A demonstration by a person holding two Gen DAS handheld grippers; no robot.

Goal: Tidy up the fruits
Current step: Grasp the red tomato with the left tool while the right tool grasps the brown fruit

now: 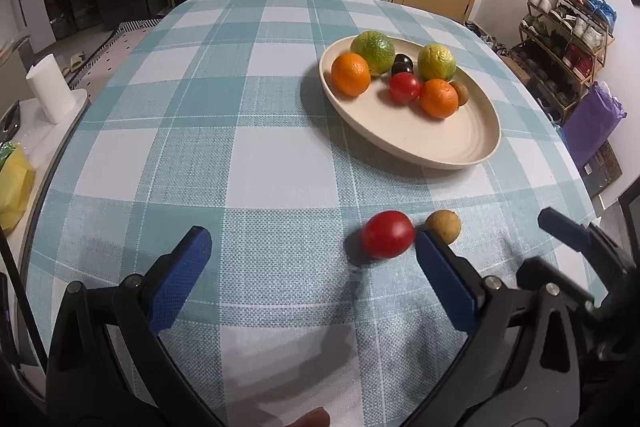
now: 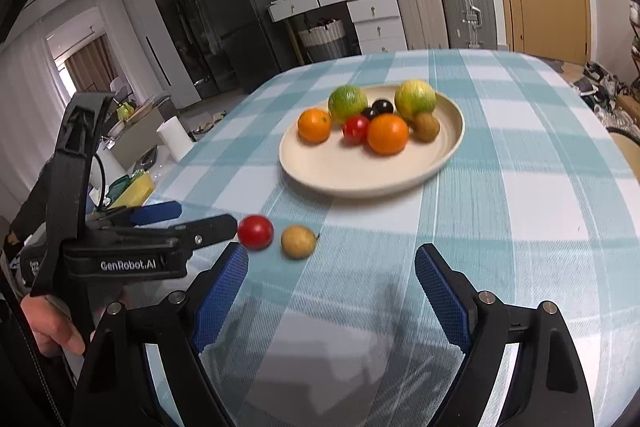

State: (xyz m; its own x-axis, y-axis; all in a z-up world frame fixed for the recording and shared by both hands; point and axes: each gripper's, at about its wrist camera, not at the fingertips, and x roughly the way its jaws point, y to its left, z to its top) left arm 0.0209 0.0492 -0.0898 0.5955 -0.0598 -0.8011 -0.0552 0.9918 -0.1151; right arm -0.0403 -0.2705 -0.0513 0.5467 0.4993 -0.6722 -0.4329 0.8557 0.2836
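A cream plate (image 1: 448, 143) (image 2: 352, 171) on the checked tablecloth holds two oranges, two green citrus, a red tomato, dark plums and a kiwi. A loose red tomato (image 1: 388, 234) (image 2: 256, 231) and a small brown fruit (image 1: 443, 225) (image 2: 298, 241) lie on the cloth in front of the plate. My left gripper (image 1: 310, 245) (image 2: 200, 215) is open and empty, its right finger just beside the loose tomato. My right gripper (image 2: 332, 261) is open and empty, just behind the brown fruit; one of its fingers shows in the left wrist view (image 1: 560, 225).
A paper towel roll (image 1: 50, 89) and yellow bag (image 1: 14, 183) stand on a side counter left of the table. Suitcases, drawers and a door are behind the table; a shoe rack (image 1: 560, 39) is at the right.
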